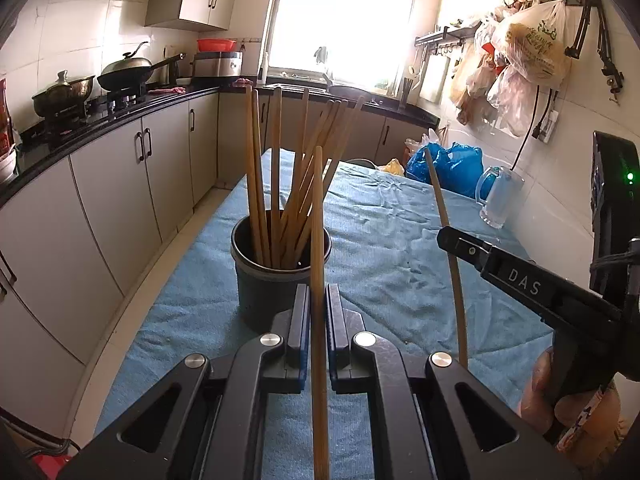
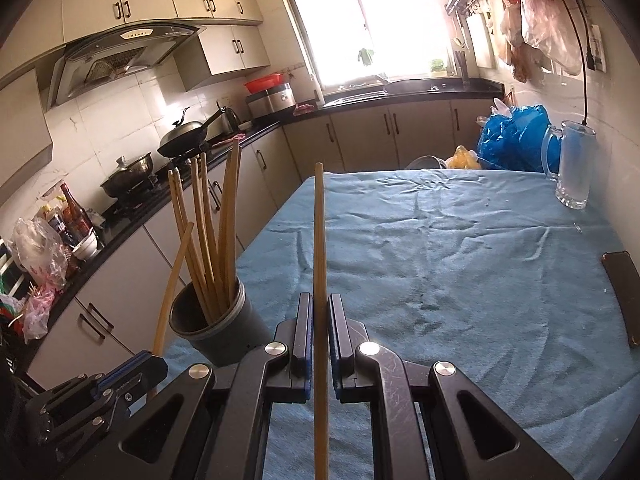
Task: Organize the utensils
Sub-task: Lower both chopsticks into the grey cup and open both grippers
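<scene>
A dark grey holder (image 1: 276, 280) stands on the blue cloth and holds several wooden chopsticks (image 1: 280, 184). My left gripper (image 1: 319, 300) is shut on one wooden chopstick (image 1: 317, 220), held upright just in front of the holder. My right gripper (image 2: 320, 312) is shut on another chopstick (image 2: 319, 240), upright, right of the holder (image 2: 216, 324). In the left wrist view the right gripper (image 1: 452, 236) and its chopstick (image 1: 444, 208) show at the right. In the right wrist view the left gripper (image 2: 140, 364) and its chopstick (image 2: 172, 284) show at the lower left.
The table has a blue towel cloth (image 2: 440, 240). A glass mug (image 2: 572, 164) stands at its far right, blue bags (image 2: 516, 136) behind it. A dark flat object (image 2: 624, 296) lies at the right edge. The kitchen counter (image 1: 100, 120) with pots runs along the left.
</scene>
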A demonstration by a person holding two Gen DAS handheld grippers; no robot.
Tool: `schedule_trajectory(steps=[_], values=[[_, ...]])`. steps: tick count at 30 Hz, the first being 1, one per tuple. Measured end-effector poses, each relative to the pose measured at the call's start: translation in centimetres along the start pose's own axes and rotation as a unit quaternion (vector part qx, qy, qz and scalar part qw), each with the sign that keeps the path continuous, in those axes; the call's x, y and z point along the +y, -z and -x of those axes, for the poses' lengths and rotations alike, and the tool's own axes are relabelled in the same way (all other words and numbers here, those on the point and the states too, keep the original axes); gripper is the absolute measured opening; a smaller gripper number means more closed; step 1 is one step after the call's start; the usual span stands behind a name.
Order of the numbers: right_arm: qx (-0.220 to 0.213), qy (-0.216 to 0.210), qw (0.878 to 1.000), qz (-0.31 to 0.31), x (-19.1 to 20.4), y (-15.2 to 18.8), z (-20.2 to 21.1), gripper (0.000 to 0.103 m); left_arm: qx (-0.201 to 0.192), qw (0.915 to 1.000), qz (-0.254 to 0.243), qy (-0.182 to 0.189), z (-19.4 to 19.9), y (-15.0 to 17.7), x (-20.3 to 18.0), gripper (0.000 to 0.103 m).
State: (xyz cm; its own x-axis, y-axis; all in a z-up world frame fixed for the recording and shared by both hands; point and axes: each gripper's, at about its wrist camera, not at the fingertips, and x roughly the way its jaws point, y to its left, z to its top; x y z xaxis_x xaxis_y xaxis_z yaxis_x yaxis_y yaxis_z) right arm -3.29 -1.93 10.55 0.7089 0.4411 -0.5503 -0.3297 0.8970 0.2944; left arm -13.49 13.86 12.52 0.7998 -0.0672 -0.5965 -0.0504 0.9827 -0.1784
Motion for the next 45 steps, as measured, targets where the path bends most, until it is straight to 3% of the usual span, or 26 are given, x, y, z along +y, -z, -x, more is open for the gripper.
schedule_trajectory(steps=[8, 16, 24, 30, 35, 45], values=[[-0.002, -0.018, 1.0, -0.008, 0.1, -0.7, -0.1, 0.008, -0.006, 0.9999, 0.004, 0.009, 0.6, -0.5, 0.3, 0.007], [-0.014, -0.063, 0.998, -0.021, 0.9, -2.5, -0.4, 0.008, -0.025, 0.9974, 0.038, 0.057, 2.9, -3.6, 2.6, 0.007], [-0.057, -0.129, 0.99, -0.025, 4.5, -5.8, -1.8, 0.008, -0.075, 0.9925, 0.064, 0.073, 3.6, -8.5, 5.5, 0.007], [-0.104, -0.156, 0.982, -0.025, 6.9, -7.5, -3.2, 0.008, -0.147, 0.9812, 0.095, 0.082, 2.3, -11.3, 6.8, 0.007], [-0.143, -0.139, 0.98, -0.016, 7.8, -7.9, -4.4, 0.008, -0.182, 0.9736, 0.116, 0.076, -0.3, -12.5, 7.9, 0.007], [-0.153, -0.104, 0.982, -0.023, 6.4, -7.2, -7.3, 0.008, -0.155, 0.9772, 0.124, 0.077, -5.7, -12.0, 8.0, 0.007]])
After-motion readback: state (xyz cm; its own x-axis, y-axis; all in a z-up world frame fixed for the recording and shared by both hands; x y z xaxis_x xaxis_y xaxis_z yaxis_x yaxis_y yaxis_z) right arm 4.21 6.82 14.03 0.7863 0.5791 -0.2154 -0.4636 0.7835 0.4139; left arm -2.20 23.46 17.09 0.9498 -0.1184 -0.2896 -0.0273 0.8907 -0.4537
